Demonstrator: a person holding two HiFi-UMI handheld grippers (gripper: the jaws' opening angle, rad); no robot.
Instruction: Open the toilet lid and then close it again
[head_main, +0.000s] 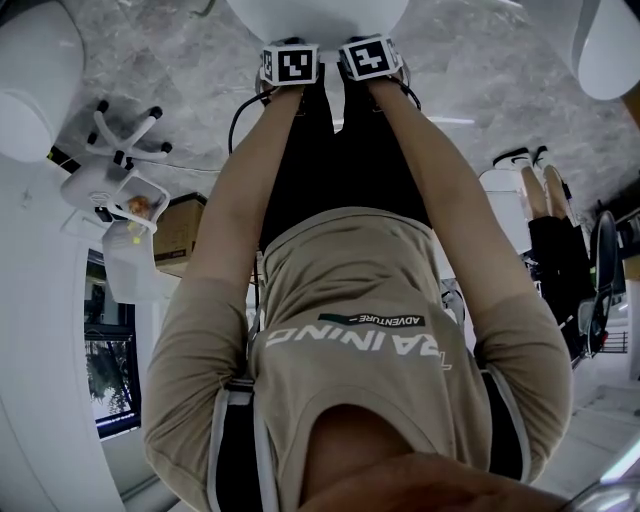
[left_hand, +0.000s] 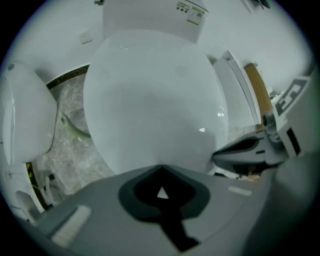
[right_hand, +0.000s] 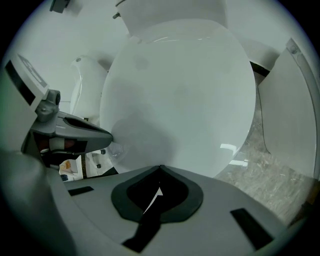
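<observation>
The white toilet lid (left_hand: 150, 100) (right_hand: 180, 90) lies down flat and fills both gripper views; its front edge shows at the top of the head view (head_main: 320, 15). Both grippers point steeply down side by side at that front edge. My left gripper (left_hand: 160, 167) (head_main: 290, 65) has its jaws together with nothing between them. My right gripper (right_hand: 160, 167) (head_main: 370, 55) looks the same, its tips meeting at the lid's rim. Whether either tip touches the lid is hidden. Each gripper shows in the other's view, the right gripper (left_hand: 250, 150) and the left gripper (right_hand: 75, 130).
The cistern (left_hand: 150, 17) stands behind the lid. White fixtures flank the toilet (left_hand: 25, 115) (right_hand: 290, 110) on a marble floor (left_hand: 70, 145). A cardboard box (head_main: 180, 230), a white chair base (head_main: 125, 135) and another person's legs (head_main: 550, 200) lie behind me.
</observation>
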